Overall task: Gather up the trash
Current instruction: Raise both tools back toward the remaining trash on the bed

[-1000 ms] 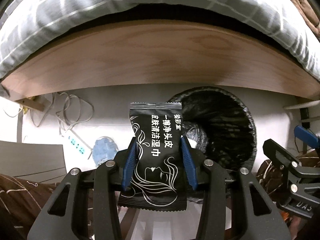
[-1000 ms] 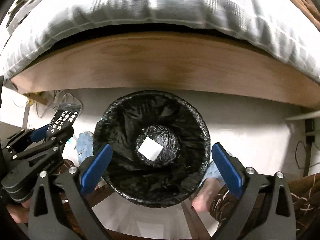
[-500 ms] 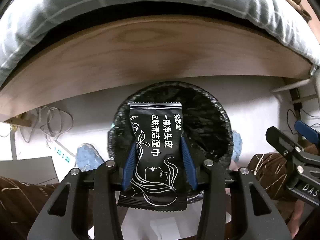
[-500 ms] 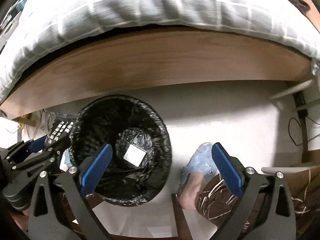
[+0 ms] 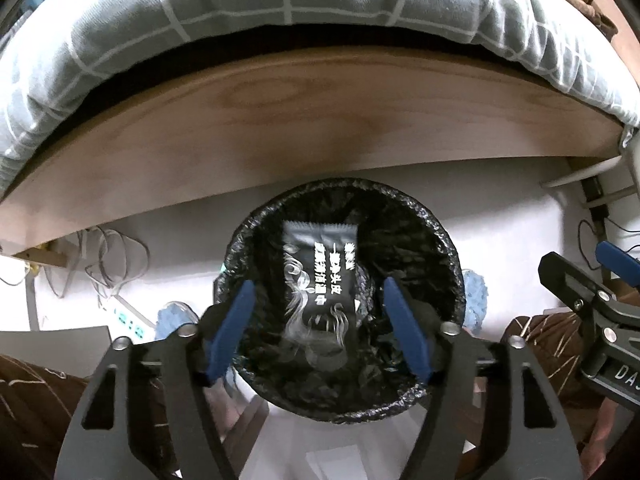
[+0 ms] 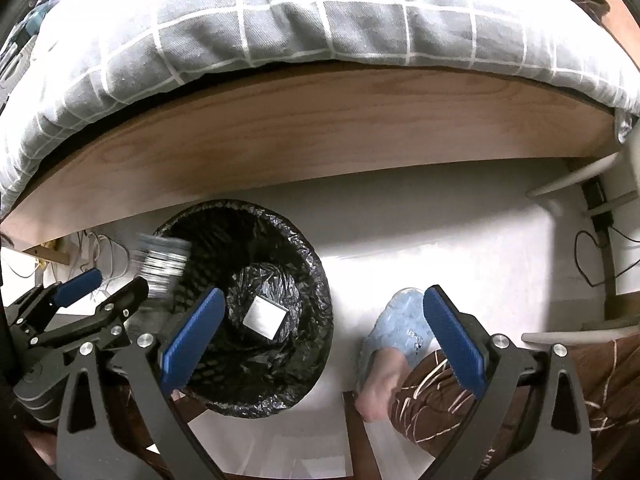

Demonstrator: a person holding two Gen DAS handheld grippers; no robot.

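Note:
A round bin lined with a black bag (image 5: 440, 280) stands on the white floor below a wooden bed frame. My left gripper (image 5: 320, 328) is open above the bin. A black wet-wipe packet (image 5: 320, 276) with white print is free between the fingers and blurred, falling over the bin mouth. In the right wrist view the bin (image 6: 304, 360) sits lower left with a white square scrap (image 6: 265, 317) at its bottom, and the blurred packet (image 6: 164, 264) is at its left rim, above the left gripper (image 6: 100, 292). My right gripper (image 6: 324, 340) is open and empty.
The wooden bed side board (image 5: 280, 120) with a grey checked quilt (image 5: 280, 4) runs across the top. Cables and a power strip (image 5: 128, 312) lie left of the bin. A person's foot in a blue slipper (image 6: 400, 328) is right of the bin.
My left gripper opened and let go of the packet, which now drops over the bin. The right gripper moved right, so the bin sits further left in its view.

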